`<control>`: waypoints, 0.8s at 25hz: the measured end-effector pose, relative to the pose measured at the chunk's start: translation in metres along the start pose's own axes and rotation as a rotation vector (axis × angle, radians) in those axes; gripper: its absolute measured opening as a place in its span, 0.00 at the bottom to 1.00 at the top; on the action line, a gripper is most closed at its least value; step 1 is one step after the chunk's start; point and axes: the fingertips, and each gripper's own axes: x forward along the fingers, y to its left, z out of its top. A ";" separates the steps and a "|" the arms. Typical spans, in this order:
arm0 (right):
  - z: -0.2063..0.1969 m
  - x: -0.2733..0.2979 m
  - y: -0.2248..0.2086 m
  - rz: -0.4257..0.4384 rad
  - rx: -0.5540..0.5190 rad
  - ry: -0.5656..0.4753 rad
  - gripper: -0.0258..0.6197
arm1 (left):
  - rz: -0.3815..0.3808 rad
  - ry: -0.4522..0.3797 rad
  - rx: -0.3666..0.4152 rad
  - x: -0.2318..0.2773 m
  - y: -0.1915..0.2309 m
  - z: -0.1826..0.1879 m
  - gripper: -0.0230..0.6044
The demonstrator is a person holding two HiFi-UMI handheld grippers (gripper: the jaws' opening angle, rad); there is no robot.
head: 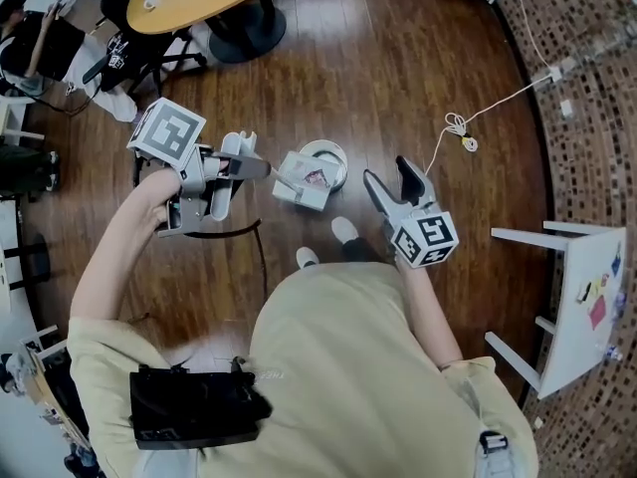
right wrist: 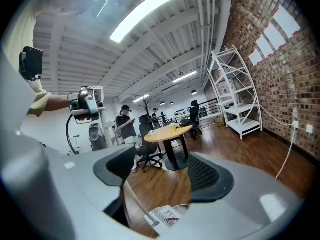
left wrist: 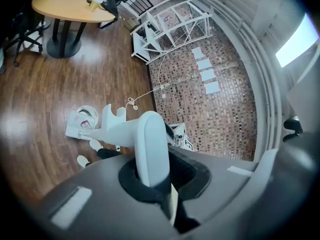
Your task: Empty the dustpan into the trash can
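Head view: the left gripper [head: 231, 172] holds the white dustpan [head: 242, 150] just left of the trash can [head: 325, 159]. The right gripper [head: 390, 179] is beside the can, on its right.

Left gripper view: its jaws are clamped on the dustpan's handle [left wrist: 150, 144].

Right gripper view: its 2 jaws stand partly apart with nothing between them.

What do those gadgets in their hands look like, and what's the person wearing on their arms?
Both the left gripper and right gripper are grey plastic with two dark textured pads. Each carries a white cube printed with black square markers. The person wears a pale beige short-sleeved shirt.
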 end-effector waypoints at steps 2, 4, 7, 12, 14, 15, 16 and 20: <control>-0.003 0.000 0.001 -0.016 0.004 0.002 0.55 | -0.010 0.017 -0.021 -0.007 0.005 -0.017 0.04; -0.006 -0.002 0.000 -0.029 0.013 0.002 0.55 | -0.018 0.022 -0.036 -0.010 0.003 -0.029 0.04; -0.004 0.001 -0.011 -0.034 0.024 -0.003 0.55 | -0.009 0.033 -0.048 -0.002 -0.001 -0.026 0.04; 0.004 0.009 -0.017 -0.030 0.020 -0.017 0.55 | -0.066 0.068 -0.065 0.014 -0.009 -0.013 0.04; 0.004 0.009 -0.024 -0.038 0.027 -0.011 0.55 | -0.066 0.074 -0.073 0.021 -0.007 -0.003 0.04; 0.003 0.009 -0.028 -0.043 0.036 -0.006 0.55 | -0.075 0.071 -0.075 0.026 -0.009 0.006 0.04; 0.001 0.007 -0.029 -0.048 0.043 -0.004 0.55 | -0.084 0.064 -0.069 0.029 -0.011 0.013 0.04; -0.008 -0.006 -0.012 -0.068 0.044 -0.006 0.55 | -0.159 0.047 -0.053 0.033 -0.015 0.022 0.04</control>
